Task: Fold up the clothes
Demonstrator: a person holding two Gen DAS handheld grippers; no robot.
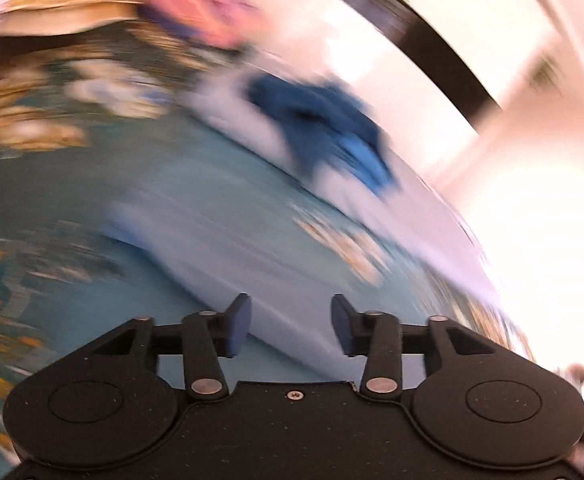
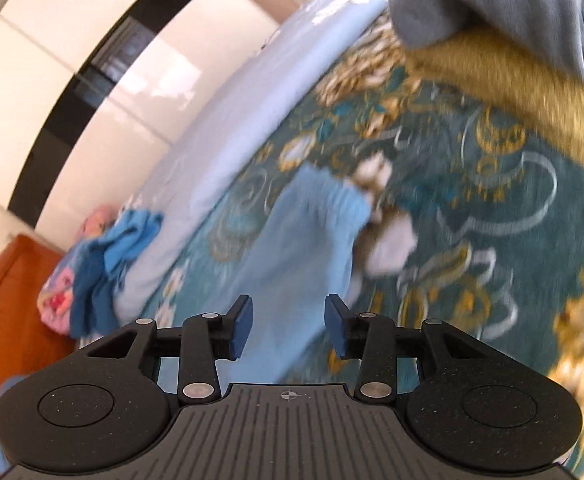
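No readable text, label, brand or number shows in either view; the left wrist view is blurred throughout.

A bed (image 2: 219,128) with a teal flowered cover (image 2: 472,216) stands along glossy white wardrobe doors (image 2: 139,80) crossed by a black band (image 2: 91,80), brightly lit, beside orange-brown wooden furniture (image 2: 7,300).

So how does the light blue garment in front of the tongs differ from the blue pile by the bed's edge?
The light blue garment lies spread out long and flat on the patterned bedspread; the blue pile is bunched and crumpled. The garment is one pale shade; the pile mixes dark and lighter blue. The garment sits mid-bed, the pile at the edge on the pale sheet. Neither is held by tongs.
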